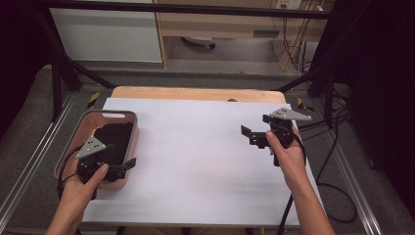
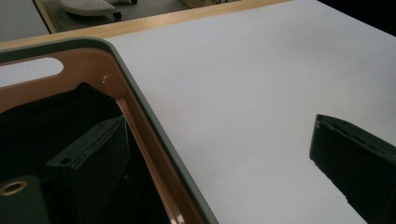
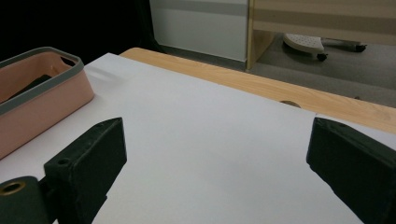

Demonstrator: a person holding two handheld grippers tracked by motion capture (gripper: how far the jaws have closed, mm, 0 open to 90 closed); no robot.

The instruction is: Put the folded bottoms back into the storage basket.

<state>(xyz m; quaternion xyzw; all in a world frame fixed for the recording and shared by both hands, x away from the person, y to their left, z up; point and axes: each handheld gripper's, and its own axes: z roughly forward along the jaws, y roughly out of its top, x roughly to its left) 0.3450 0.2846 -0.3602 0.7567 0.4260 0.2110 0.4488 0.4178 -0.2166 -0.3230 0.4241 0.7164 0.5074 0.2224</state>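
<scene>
A pink bin (image 1: 132, 128) with a grey rim stands at the left of the white sheet (image 1: 195, 156). Something black (image 1: 113, 139) lies inside it; I cannot tell what it is. My left gripper (image 1: 120, 159) hangs open over the bin's near right corner. In the left gripper view the left gripper (image 2: 219, 158) straddles the bin wall (image 2: 140, 126), one jaw inside over the black thing (image 2: 46, 112) and the other over the sheet. At the right, my right gripper (image 1: 249, 134) is open above the sheet, holding nothing. Its wide jaws frame bare sheet in the right gripper view, where the right gripper (image 3: 219, 163) faces the bin (image 3: 42, 93).
The sheet covers a wooden tabletop (image 1: 195, 93) that shows along the far edge. A metal frame (image 1: 58, 83) surrounds the table. Cables (image 1: 337, 147) trail off the right side. A chair base (image 3: 303, 44) and cabinets stand on the floor beyond.
</scene>
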